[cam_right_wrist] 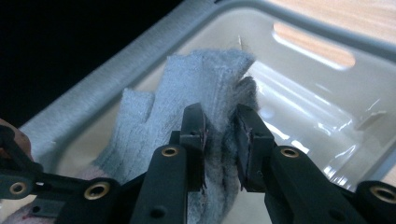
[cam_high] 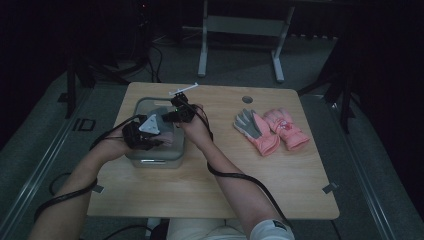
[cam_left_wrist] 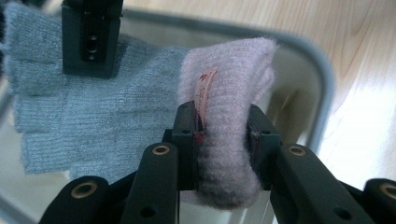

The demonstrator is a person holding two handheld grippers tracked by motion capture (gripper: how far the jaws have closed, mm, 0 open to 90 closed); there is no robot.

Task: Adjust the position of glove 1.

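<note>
**A:** What does the left gripper [cam_left_wrist: 219,135] have?

**B:** Its jaws are closed on a folded pale pink knitted glove [cam_left_wrist: 226,107] with a small label at the fold. It is squeezed between the pads, over the clear plastic bin with a grey rim [cam_high: 137,107] at the left of the light wooden table [cam_high: 210,185].

**A:** And the right gripper [cam_right_wrist: 219,135]?

**B:** Nearly closed too, pinching a bunched edge of a grey knitted glove [cam_right_wrist: 187,88]. In the left gripper view that grey glove lies spread just beside the pink one, touching it, inside the bin.

**A:** Where do the hands sit?

**B:** In the high view both are over the bin, the left hand [cam_high: 132,137] at its near side, the right hand [cam_high: 192,125] at its right edge.

**A:** Anything else?

**B:** A pair of pink and grey padded ski gloves [cam_high: 270,130] lies side by side, well apart to the right.
</note>
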